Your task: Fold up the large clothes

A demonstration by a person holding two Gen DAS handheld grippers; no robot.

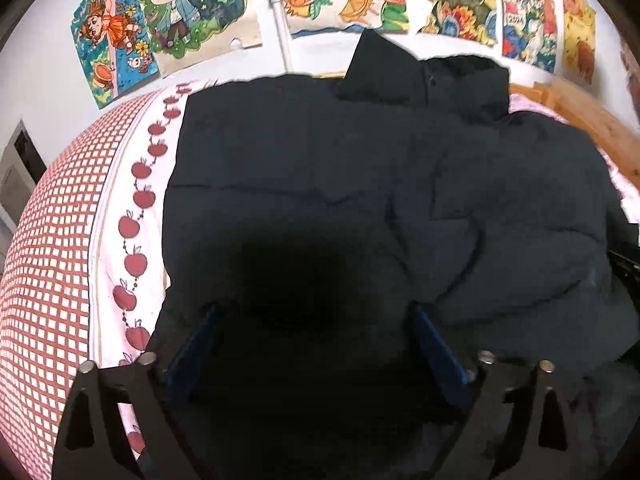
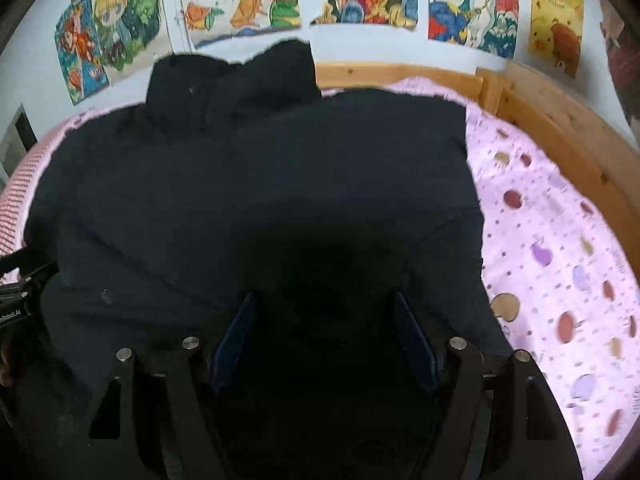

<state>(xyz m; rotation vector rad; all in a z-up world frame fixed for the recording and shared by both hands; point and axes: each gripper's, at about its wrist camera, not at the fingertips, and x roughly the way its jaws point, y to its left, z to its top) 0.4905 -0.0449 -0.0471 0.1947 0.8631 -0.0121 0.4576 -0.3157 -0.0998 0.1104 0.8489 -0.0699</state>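
A large black padded jacket [image 1: 320,152] lies spread across the bed, its collar or hood bunched at the far end by the wall. In the right wrist view the jacket [image 2: 240,168] fills the middle. My left gripper [image 1: 316,310] hovers over the jacket's near left part, its blue-padded fingers [image 1: 200,344] wide apart and open. My right gripper [image 2: 323,296] is over the near right part, fingers apart, with no fabric visibly pinched. The dark cloth beneath both is in shadow. Part of the left gripper's body [image 2: 16,300] shows at the left edge of the right wrist view.
A red-checked sheet with an apple border [image 1: 52,240] covers the bed left of the jacket; a pink patterned sheet [image 2: 560,240] lies to its right. A wooden bed frame [image 2: 560,120] runs along the far and right sides. Colourful drawings [image 1: 192,12] hang on the white wall.
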